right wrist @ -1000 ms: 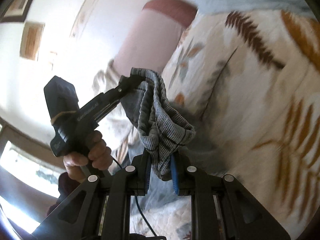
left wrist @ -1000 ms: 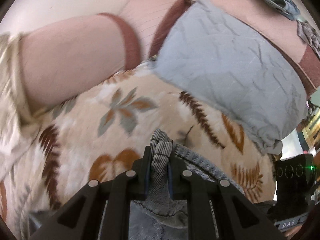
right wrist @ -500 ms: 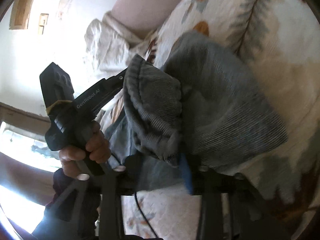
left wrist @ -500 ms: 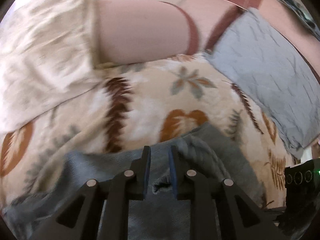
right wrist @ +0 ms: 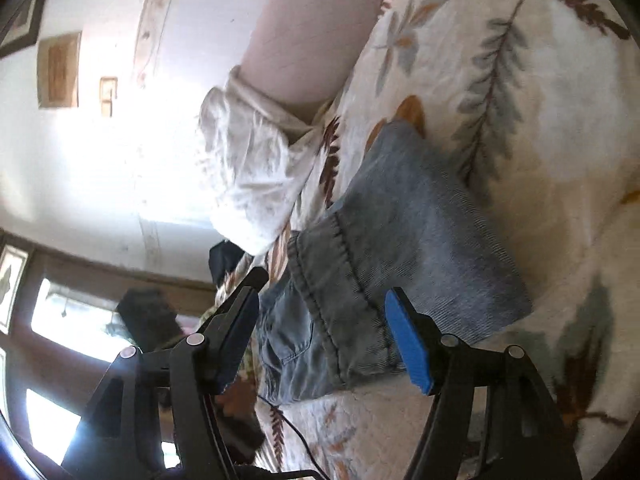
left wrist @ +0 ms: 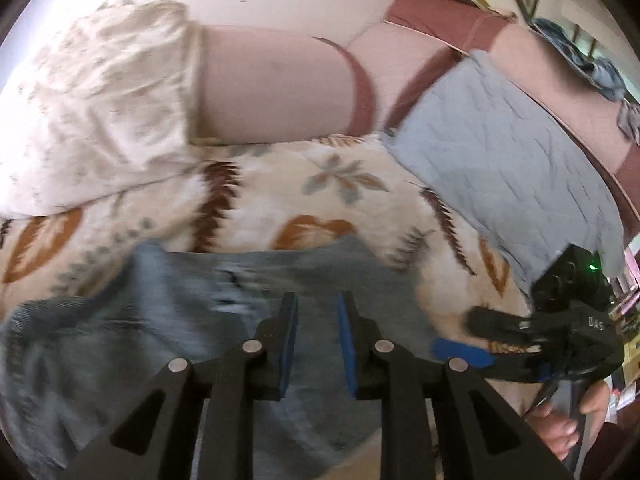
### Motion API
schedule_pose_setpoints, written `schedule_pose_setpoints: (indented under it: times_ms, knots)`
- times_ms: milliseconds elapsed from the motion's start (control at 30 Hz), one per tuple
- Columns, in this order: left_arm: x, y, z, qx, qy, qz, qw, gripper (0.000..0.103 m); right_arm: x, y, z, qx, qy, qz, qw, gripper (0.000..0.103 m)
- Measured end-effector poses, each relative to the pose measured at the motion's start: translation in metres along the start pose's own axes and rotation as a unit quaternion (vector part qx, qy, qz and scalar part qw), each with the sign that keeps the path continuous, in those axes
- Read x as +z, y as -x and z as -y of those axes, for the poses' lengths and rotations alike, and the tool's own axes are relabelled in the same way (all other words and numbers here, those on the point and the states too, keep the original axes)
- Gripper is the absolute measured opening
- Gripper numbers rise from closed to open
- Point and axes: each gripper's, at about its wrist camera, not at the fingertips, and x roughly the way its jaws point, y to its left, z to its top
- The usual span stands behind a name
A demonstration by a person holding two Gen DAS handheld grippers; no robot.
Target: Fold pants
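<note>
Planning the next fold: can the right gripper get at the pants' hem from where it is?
Probably yes. The right gripper is opening its jaws, with the stitched hem of the pants lying flat on the blanket just ahead, and nothing covers it.

Left wrist cam sits close above the pants [left wrist: 248, 320], angled down toward the pink cushion [left wrist: 276, 84] at 12 o'clock; right wrist cam looks flatter along the bed [right wrist: 540, 120], pants [right wrist: 400, 248] centre; both share pants, leaf-print bedspread [left wrist: 280, 188], white pillow [left wrist: 96, 108].
</note>
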Motion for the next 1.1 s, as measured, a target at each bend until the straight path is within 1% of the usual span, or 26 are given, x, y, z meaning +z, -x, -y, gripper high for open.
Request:
schedule_pose_setpoints:
  times_ms: [67, 100, 167, 200, 233, 267, 367, 433, 533, 567, 600, 667, 700, 767, 833, 867, 900, 933, 967, 1033, 1067, 1100]
  knots:
    - [-0.005, -0.018, 0.015, 0.026, -0.012, -0.015, 0.9995, 0.023, 0.000, 0.000, 0.004, -0.001, -0.005, -0.003, 1.000, 0.066]
    - [-0.008, -0.030, 0.017, 0.038, -0.013, -0.031, 0.9987, 0.023, -0.001, 0.000, 0.005, -0.001, -0.005, -0.003, 1.000, 0.066]
    - [-0.017, -0.061, 0.008, 0.087, -0.003, -0.079, 0.9931, 0.023, -0.003, -0.001, 0.004, -0.002, -0.002, 0.001, 1.000, 0.066]
    - [-0.025, -0.075, -0.001, 0.100, 0.007, -0.105, 0.9895, 0.023, -0.006, 0.006, 0.004, -0.001, 0.000, 0.003, 1.000, 0.066]
    - [-0.031, -0.082, -0.010, 0.093, 0.024, -0.106, 0.9897, 0.023, -0.006, 0.009, 0.004, 0.000, 0.000, 0.004, 1.000, 0.066]
    - [-0.033, -0.080, -0.016, 0.083, 0.039, -0.089, 0.9918, 0.023, -0.007, 0.016, 0.004, 0.002, -0.001, 0.006, 1.000, 0.066]
    - [-0.032, -0.071, -0.022, 0.067, 0.070, -0.078, 0.9922, 0.023, -0.005, 0.019, 0.005, 0.002, -0.002, 0.006, 1.000, 0.066]
    - [-0.032, -0.061, -0.026, 0.062, 0.089, -0.068, 0.9918, 0.023, -0.003, 0.021, 0.005, 0.003, -0.003, 0.008, 1.000, 0.066]
    - [-0.042, -0.030, -0.029, 0.076, 0.101, -0.039, 0.9912, 0.027, -0.003, 0.021, 0.004, 0.006, -0.002, 0.010, 1.000, 0.066]
    - [-0.050, -0.017, -0.030, 0.086, 0.102, -0.029, 0.9906, 0.032, -0.003, 0.020, 0.002, 0.007, 0.000, 0.010, 1.000, 0.066]
    - [-0.058, -0.003, -0.034, 0.096, 0.106, -0.018, 0.9896, 0.034, -0.004, 0.020, 0.001, 0.006, 0.003, 0.010, 1.000, 0.066]
    - [-0.082, 0.027, -0.044, 0.112, 0.129, 0.010, 0.9853, 0.034, -0.007, 0.017, -0.003, 0.001, 0.013, 0.008, 1.000, 0.066]
    - [-0.097, 0.045, -0.051, 0.127, 0.145, 0.021, 0.9810, 0.034, -0.008, 0.015, -0.004, 0.000, 0.016, 0.006, 1.000, 0.066]
    - [-0.124, 0.077, -0.064, 0.168, 0.185, 0.043, 0.9674, 0.034, -0.011, 0.010, -0.007, -0.002, 0.021, 0.002, 1.000, 0.066]
    - [-0.152, 0.111, -0.080, 0.216, 0.228, 0.075, 0.9466, 0.035, -0.015, 0.004, -0.010, -0.004, 0.026, -0.003, 1.000, 0.066]
    - [-0.164, 0.125, -0.089, 0.243, 0.246, 0.086, 0.9343, 0.040, -0.018, 0.000, -0.013, -0.007, 0.034, -0.006, 0.999, 0.066]
    - [-0.174, 0.137, -0.098, 0.273, 0.265, 0.094, 0.9200, 0.042, -0.021, -0.003, -0.016, -0.011, 0.042, -0.007, 0.999, 0.066]
    - [-0.181, 0.147, -0.107, 0.290, 0.282, 0.104, 0.9086, 0.042, -0.024, -0.007, -0.019, -0.017, 0.053, -0.009, 0.998, 0.066]
    - [-0.186, 0.154, -0.115, 0.297, 0.295, 0.117, 0.9006, 0.043, -0.030, -0.012, -0.024, -0.025, 0.070, -0.014, 0.997, 0.066]
    - [-0.194, 0.164, -0.128, 0.320, 0.309, 0.143, 0.8844, 0.047, -0.042, -0.022, -0.031, -0.033, 0.093, -0.028, 0.995, 0.066]
    - [-0.195, 0.163, -0.132, 0.329, 0.312, 0.147, 0.8790, 0.050, -0.047, -0.026, -0.033, -0.035, 0.102, -0.035, 0.994, 0.066]
    - [-0.196, 0.161, -0.138, 0.328, 0.323, 0.146, 0.8758, 0.050, -0.053, -0.030, -0.036, -0.039, 0.114, -0.040, 0.992, 0.066]
